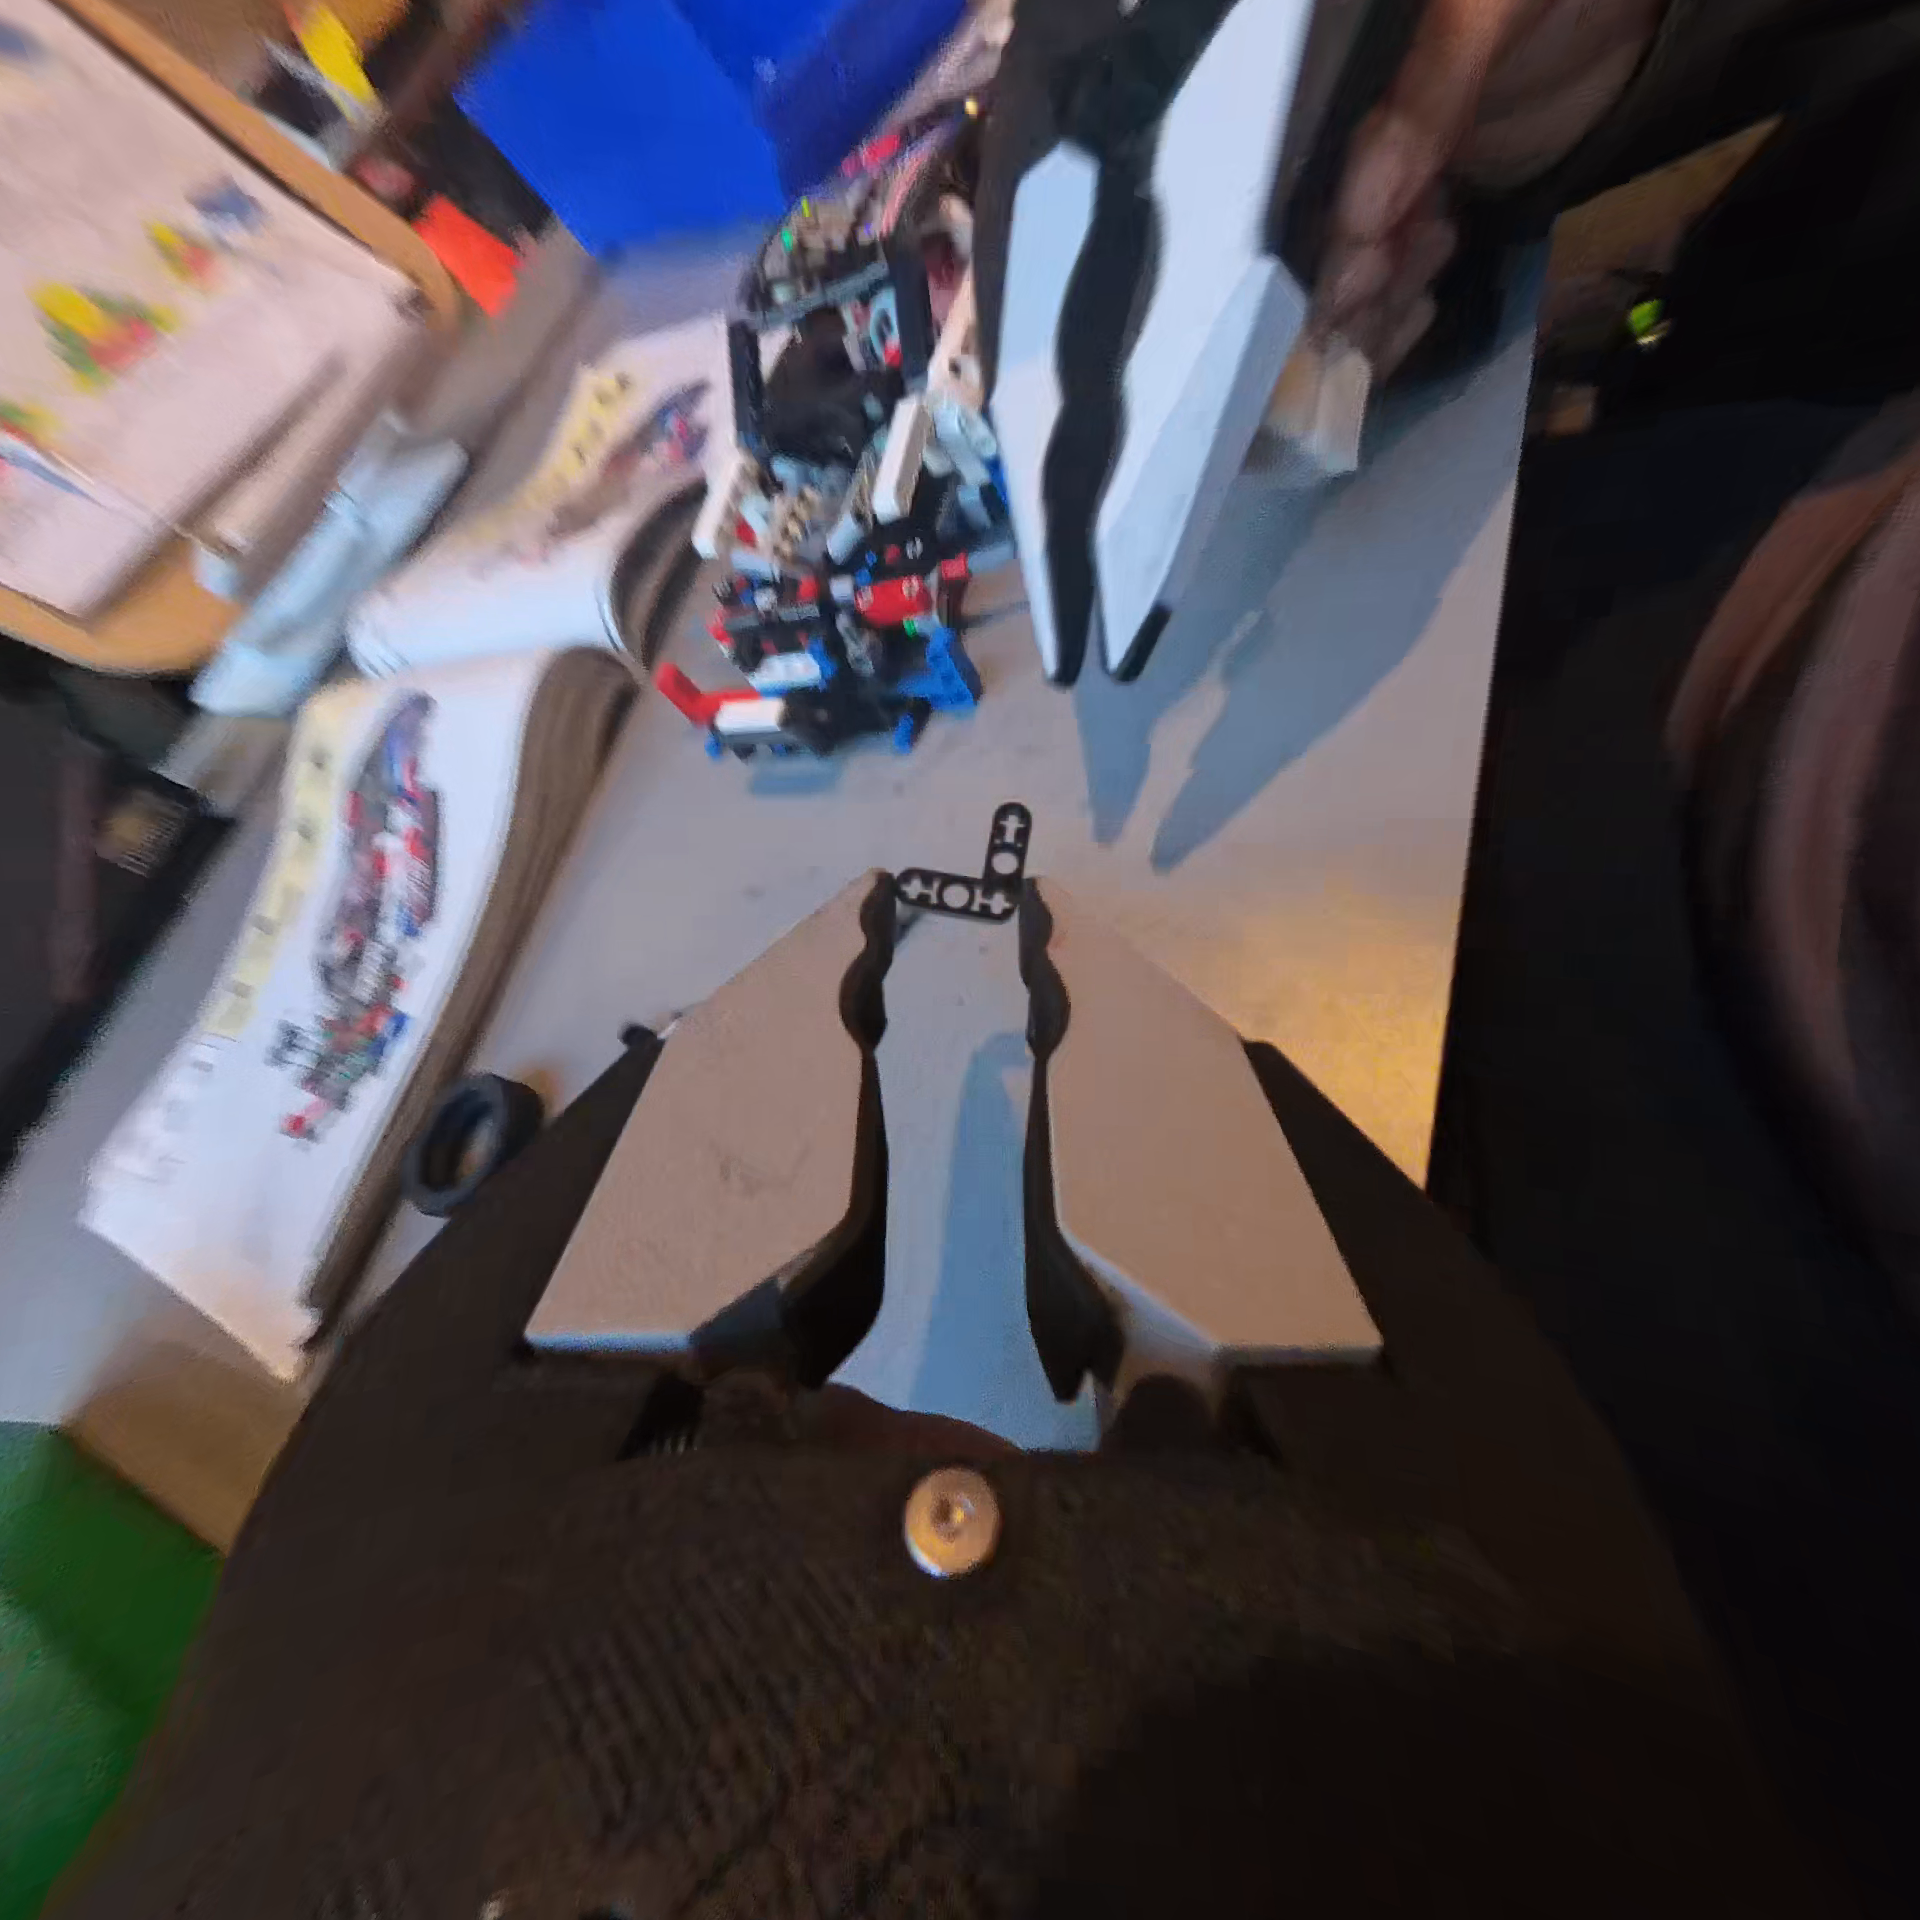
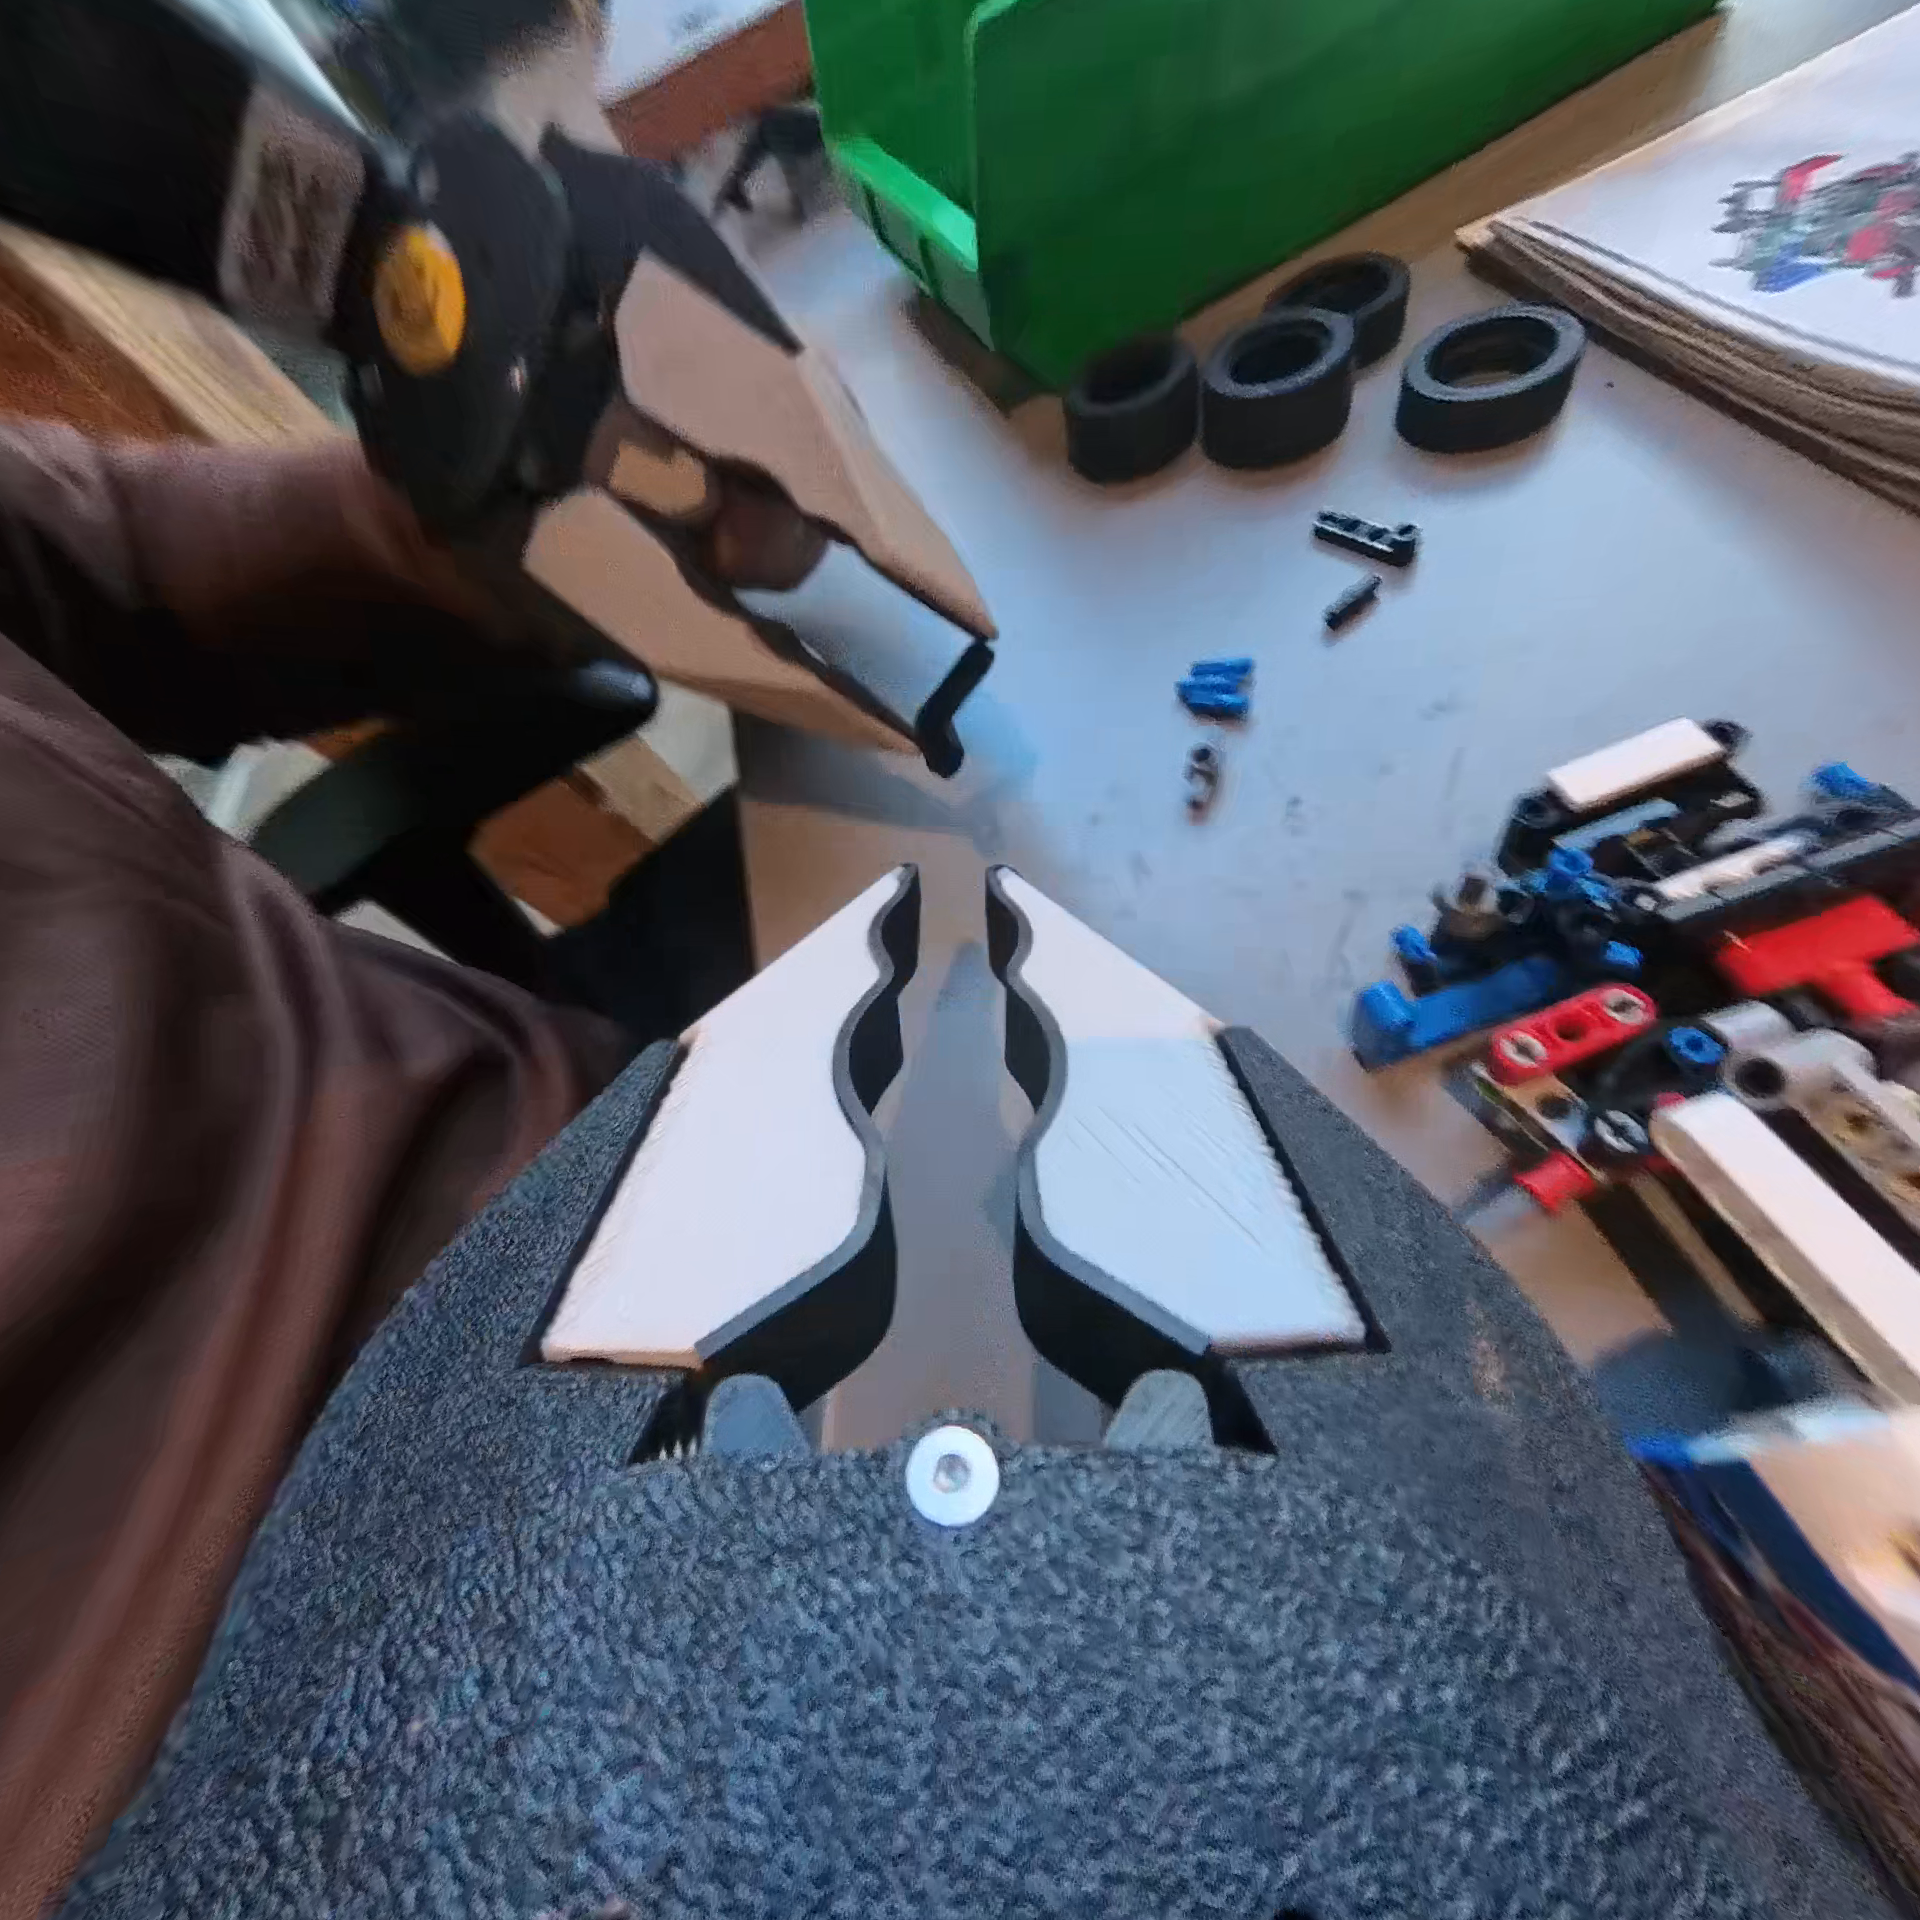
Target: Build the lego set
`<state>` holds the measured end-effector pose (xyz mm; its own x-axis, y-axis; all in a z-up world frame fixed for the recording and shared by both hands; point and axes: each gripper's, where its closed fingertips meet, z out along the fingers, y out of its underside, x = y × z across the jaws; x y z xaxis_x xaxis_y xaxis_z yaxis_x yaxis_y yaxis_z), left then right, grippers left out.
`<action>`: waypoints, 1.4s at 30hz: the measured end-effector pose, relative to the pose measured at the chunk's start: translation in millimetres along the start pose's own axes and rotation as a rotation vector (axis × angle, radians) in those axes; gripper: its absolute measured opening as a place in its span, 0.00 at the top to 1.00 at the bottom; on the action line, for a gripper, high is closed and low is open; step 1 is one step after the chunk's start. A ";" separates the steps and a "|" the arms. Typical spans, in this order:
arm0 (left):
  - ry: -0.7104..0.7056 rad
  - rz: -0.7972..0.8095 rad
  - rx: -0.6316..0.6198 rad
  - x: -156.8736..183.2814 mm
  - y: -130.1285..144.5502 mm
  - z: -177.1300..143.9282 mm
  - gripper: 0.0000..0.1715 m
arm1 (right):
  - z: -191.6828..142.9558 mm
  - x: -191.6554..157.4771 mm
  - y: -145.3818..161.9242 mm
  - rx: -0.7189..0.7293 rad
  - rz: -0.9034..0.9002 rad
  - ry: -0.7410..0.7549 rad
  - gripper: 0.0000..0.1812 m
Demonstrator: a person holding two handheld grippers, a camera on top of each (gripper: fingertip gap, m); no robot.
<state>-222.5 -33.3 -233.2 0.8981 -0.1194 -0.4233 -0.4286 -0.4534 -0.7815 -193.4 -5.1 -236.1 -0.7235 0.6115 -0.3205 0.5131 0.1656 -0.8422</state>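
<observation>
Four black tyres (image 2: 1280, 390), two grippers (image 2: 953, 883), one half-built Lego car (image 1: 831, 582), one black L-shaped beam (image 1: 971, 883), two open instruction booklets (image 1: 343, 935).

Black L-shaped lego piece (image 1: 971, 883), pinched aloft

1. A hobby or workshop room is showing: loose tyres (image 2: 1276, 400) and an instruction booklet (image 2: 1766, 197) are lying on a pale surface (image 2: 1195, 582).
2. Green (image 2: 1143, 135) and blue (image 1: 665, 114) storage bins are standing behind.

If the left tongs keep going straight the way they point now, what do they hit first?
Likely the half-built lego model ahead on the table; the left tongs already hold a black L-shaped piece. Depth is unclear.
</observation>
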 end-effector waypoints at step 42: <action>0.307 -0.502 0.268 45.3 -36.0 -44.4 0.99 | 21.4 -67.6 -19.3 0.038 -0.377 -0.082 0.98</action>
<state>-162.0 -61.6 -203.9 0.9662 -0.2150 0.1425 0.0766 -0.2884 -0.9544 -164.3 -66.2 -207.5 -0.8932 0.4493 -0.0177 0.1877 0.3368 -0.9227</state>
